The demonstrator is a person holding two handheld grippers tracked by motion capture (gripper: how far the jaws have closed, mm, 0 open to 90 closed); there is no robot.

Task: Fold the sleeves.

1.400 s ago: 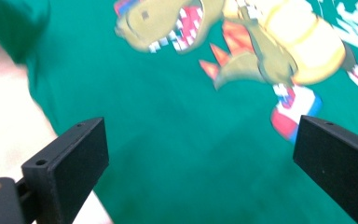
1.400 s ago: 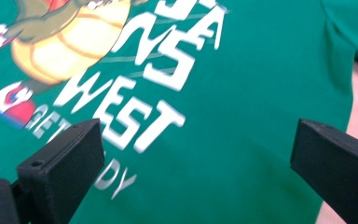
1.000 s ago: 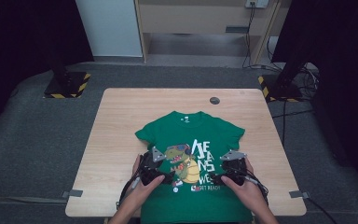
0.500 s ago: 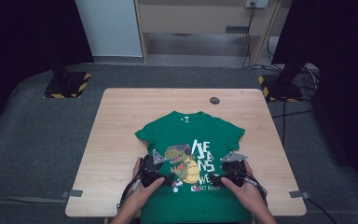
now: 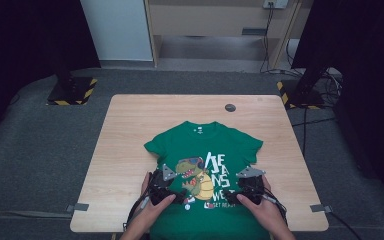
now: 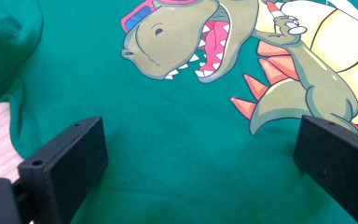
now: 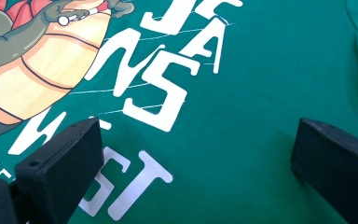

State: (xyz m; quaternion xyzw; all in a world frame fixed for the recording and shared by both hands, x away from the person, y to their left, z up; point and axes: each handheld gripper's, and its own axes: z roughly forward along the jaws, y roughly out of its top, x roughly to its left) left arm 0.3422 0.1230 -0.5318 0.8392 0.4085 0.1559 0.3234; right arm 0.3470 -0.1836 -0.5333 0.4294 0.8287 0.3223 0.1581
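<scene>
A green T-shirt (image 5: 205,150) with a dinosaur print and white lettering lies flat on the wooden table (image 5: 130,130), its hem hanging over the near edge. My left gripper (image 5: 164,184) hovers over the shirt's lower left part, jaws wide apart above plain green cloth (image 6: 191,154) below the dinosaur's head. Over the lower right part my right gripper (image 5: 249,184) is held the same way, open, with the white lettering (image 7: 154,88) between and beyond its jaws. Neither gripper holds any cloth.
A small dark round object (image 5: 230,107) lies on the table near its far edge. Bare wood lies left, right and beyond the shirt. Black stands with yellow-striped bases (image 5: 72,90) sit on the grey floor past the table's far corners.
Both hands and grippers have drawn slightly back toward the table's near edge. The shirt lies as before.
</scene>
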